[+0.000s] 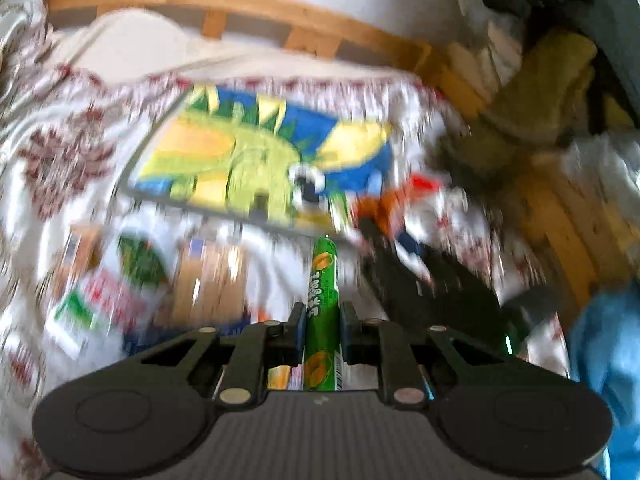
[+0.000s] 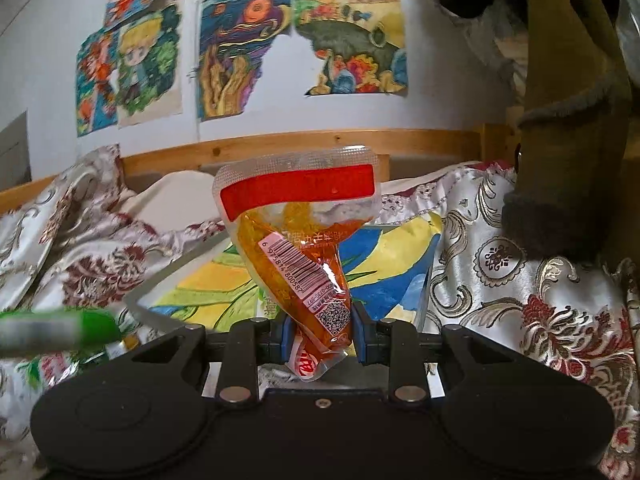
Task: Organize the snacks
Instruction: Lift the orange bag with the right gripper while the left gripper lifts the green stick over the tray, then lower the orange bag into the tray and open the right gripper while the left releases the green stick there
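Observation:
My left gripper (image 1: pixel 323 316) is shut on a long green snack stick (image 1: pixel 323 300) that points away over the bed; the view is blurred. In the right wrist view that green stick (image 2: pixel 60 330) shows as a blurred streak at the left. Between the pads of my right gripper (image 2: pixel 323 332), an orange snack pouch (image 2: pixel 304 256) with a red top band and a barcode label stands upright, pinched at its lower end. The other gripper (image 1: pixel 420 276) shows dark at the right of the left wrist view, with the orange pouch (image 1: pixel 384 204) at its tip. A colourful drawing board (image 1: pixel 256 160) lies on the bedspread.
Several loose snack packets (image 1: pixel 120 280) lie on the floral bedspread (image 1: pixel 60 152) at the lower left. A wooden bed rail (image 2: pixel 280 148) runs along the wall, under children's drawings (image 2: pixel 240 52). A dark plush toy (image 2: pixel 568 152) stands at the right. A blue sleeve (image 1: pixel 608 360) is at the right edge.

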Action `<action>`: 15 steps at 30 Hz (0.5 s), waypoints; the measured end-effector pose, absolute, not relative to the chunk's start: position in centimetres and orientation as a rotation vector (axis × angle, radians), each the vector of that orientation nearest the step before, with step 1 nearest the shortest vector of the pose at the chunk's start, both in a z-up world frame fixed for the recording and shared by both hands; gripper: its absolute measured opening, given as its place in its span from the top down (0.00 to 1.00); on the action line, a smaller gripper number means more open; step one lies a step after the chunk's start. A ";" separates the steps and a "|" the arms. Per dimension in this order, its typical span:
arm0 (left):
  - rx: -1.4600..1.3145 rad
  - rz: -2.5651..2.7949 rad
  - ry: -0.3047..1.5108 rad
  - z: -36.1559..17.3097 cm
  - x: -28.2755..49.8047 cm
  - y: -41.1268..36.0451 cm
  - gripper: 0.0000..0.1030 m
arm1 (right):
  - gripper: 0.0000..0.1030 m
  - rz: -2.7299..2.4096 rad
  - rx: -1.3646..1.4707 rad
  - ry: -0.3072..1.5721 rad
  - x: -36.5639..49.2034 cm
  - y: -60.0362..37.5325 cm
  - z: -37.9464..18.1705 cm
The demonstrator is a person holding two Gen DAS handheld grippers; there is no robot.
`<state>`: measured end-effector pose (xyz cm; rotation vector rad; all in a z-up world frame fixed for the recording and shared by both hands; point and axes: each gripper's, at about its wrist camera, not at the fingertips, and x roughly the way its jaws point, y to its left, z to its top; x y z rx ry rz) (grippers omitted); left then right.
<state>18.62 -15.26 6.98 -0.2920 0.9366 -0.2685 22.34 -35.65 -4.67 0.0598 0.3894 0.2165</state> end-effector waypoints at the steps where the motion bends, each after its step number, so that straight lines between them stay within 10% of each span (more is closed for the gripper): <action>1: -0.290 -0.266 0.900 6.8 19.7 -15.5 0.83 | 0.70 0.205 0.060 0.383 22.8 -35.8 -4.7; 15: -0.246 -0.228 0.712 -1.1 33.5 -17.4 0.83 | 0.70 0.152 0.104 0.439 29.3 -36.6 -6.6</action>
